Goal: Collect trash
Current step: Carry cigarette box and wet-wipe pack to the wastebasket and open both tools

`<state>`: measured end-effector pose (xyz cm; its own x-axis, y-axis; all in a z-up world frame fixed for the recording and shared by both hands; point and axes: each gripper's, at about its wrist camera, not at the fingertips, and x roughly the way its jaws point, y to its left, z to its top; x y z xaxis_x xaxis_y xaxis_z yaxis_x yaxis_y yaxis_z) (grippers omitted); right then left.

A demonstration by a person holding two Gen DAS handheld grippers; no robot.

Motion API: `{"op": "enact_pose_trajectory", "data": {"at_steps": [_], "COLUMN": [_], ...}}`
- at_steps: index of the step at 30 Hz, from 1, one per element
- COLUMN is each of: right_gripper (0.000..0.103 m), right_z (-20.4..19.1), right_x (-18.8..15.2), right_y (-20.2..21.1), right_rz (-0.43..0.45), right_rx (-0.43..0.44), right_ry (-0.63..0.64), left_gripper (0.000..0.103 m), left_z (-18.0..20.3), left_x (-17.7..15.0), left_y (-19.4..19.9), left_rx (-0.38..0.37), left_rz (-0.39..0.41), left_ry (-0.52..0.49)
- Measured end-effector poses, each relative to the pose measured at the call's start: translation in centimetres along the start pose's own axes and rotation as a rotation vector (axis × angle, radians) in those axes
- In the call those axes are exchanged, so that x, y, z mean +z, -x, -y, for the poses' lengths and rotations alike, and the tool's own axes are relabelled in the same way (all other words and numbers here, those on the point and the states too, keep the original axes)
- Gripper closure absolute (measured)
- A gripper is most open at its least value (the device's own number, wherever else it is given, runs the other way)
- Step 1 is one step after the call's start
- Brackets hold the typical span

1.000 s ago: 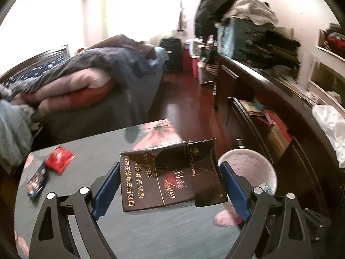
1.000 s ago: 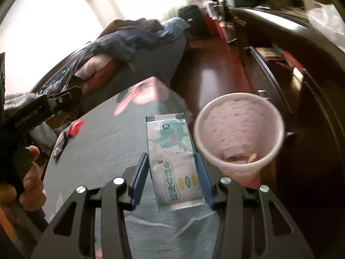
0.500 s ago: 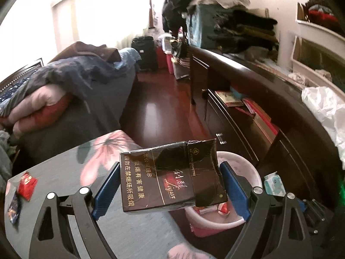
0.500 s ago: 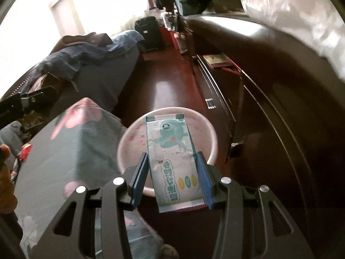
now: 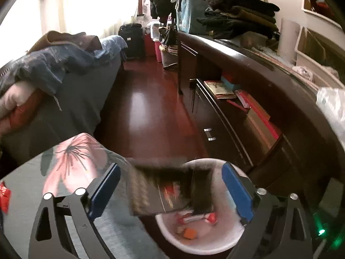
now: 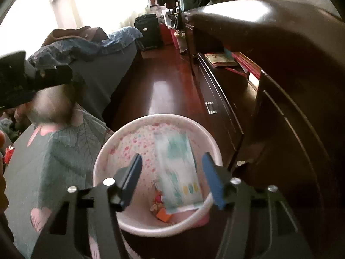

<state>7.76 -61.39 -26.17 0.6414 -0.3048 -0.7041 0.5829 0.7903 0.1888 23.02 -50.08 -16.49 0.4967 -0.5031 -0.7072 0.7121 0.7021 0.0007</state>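
In the right wrist view the right gripper (image 6: 171, 178) hangs over the mouth of the pink bin (image 6: 101, 157), which fills the lower middle of the frame, and its jaws stand wide with a clear gap on either side of the tissue packet (image 6: 179, 168). The packet is blurred and touches neither pad; its long axis runs from upper middle to lower right, roughly along the jaws, with its lower end down among the small wrappers at the bin's bottom, so it looks to be falling or just landed inside. In the left wrist view the left gripper (image 5: 170, 191) also has its jaws wide, and the dark cigarette pack (image 5: 159, 190) is a smear between them, touching neither. It lies toward the left pad, its long axis across the jaws; its right part hangs over the bin (image 5: 215, 245) at lower middle, while its left part overlaps the floral bench (image 5: 71, 161). Whether it clears the near rim cannot be told. A red wrapper (image 5: 4, 196) remains on the bench at far left, nearer the left gripper.
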Motion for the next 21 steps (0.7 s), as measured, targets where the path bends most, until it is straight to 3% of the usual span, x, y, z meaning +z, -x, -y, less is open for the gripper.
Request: {"op": "enact_pose_trajectory", "data": {"at_steps": [6,14,17,21], "right_gripper": [0.032,0.024,0.022,0.016], "right_z": [0.1,-1.7,-3.3,-6.5], "right_x": [-0.3,-1.0,-1.2,-1.6], "right_y": [0.7,3.7,5.4,7.8], "right_rz": [0.003,-0.015,-0.017,-0.01], "right_rx": [0.0,0.008,0.032,0.092], "right_ry": [-0.002,0.005,0.028,0.081], "left_gripper": [0.004,0.004,0.004,0.004], "left_z": [-0.3,-3.7,-5.3,-8.4], "left_x": [0.4,-1.0,-2.2,-4.4], "left_y": [1.0,5.1,7.2,10.2], "left_rx": [-0.025,-0.015,0.018,0.12], "left_rz": [0.025,0.049,0.069,0.1], "left_ry": [0.017,0.073,0.073,0.074]}}
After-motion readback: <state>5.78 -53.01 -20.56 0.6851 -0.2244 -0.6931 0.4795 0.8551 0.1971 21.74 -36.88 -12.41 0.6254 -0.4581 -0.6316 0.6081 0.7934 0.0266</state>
